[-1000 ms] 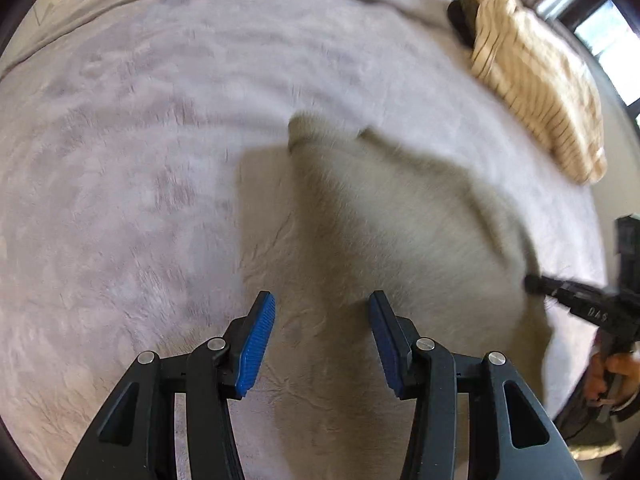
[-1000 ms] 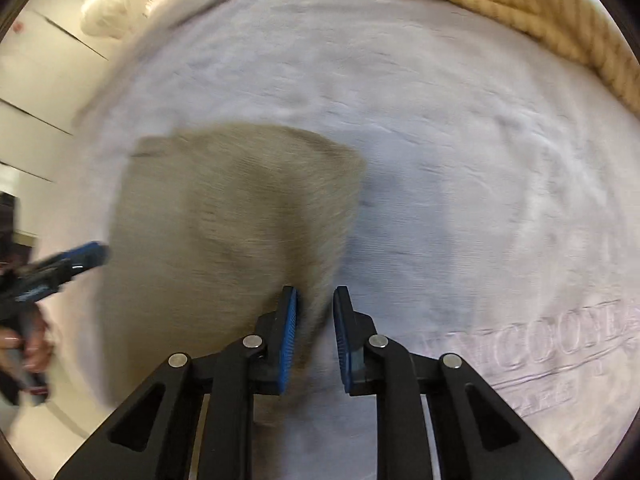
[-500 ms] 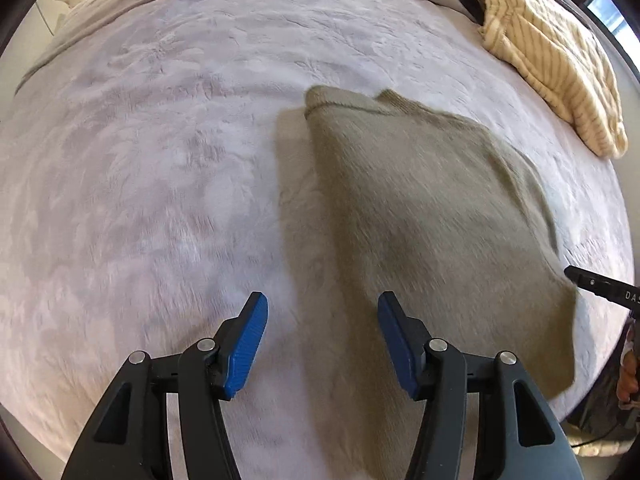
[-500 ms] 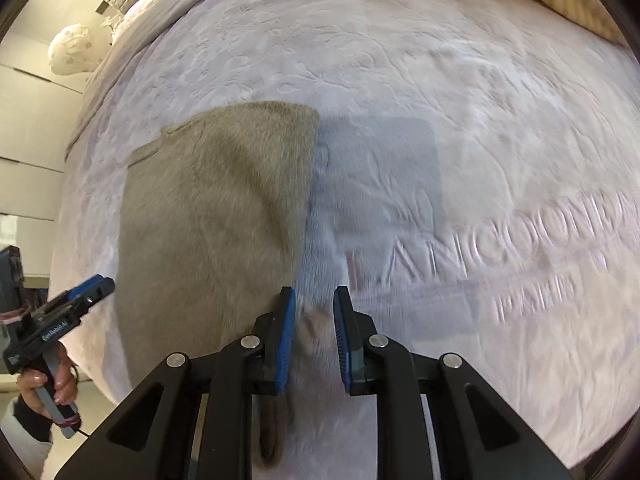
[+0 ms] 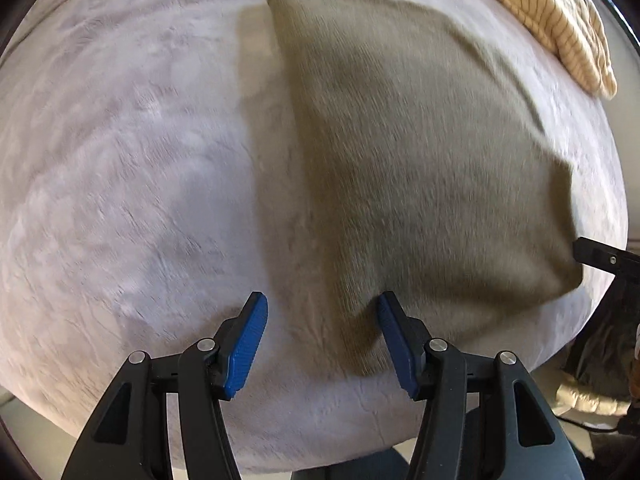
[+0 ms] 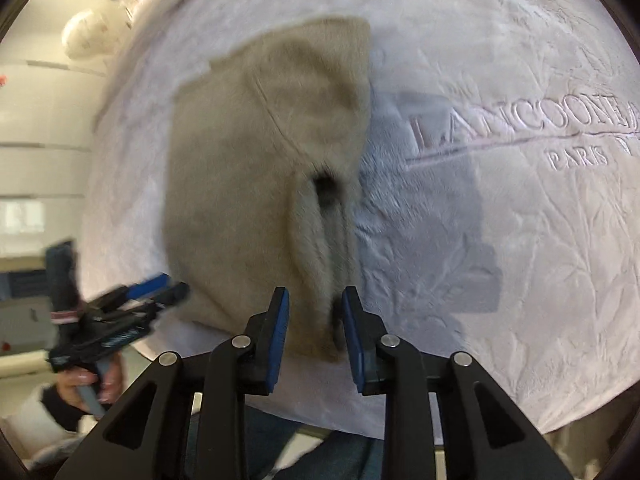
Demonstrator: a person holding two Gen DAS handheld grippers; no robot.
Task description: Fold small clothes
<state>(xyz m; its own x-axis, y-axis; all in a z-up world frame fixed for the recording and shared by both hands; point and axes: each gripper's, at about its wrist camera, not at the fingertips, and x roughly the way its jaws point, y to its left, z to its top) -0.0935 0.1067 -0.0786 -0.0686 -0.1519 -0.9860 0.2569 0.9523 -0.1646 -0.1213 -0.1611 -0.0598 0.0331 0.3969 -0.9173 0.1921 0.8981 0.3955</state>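
Left wrist: khaki garment (image 5: 420,152) lengthwise away from camera.

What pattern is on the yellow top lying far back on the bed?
Thin dark stripes on the cream-yellow top, clearest in the left wrist view.

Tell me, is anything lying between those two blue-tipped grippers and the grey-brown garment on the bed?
Nothing visible is. The garment lies alone on the blanket; its near edge sits between the open pads of both the left gripper and right gripper. The striped top lies apart.
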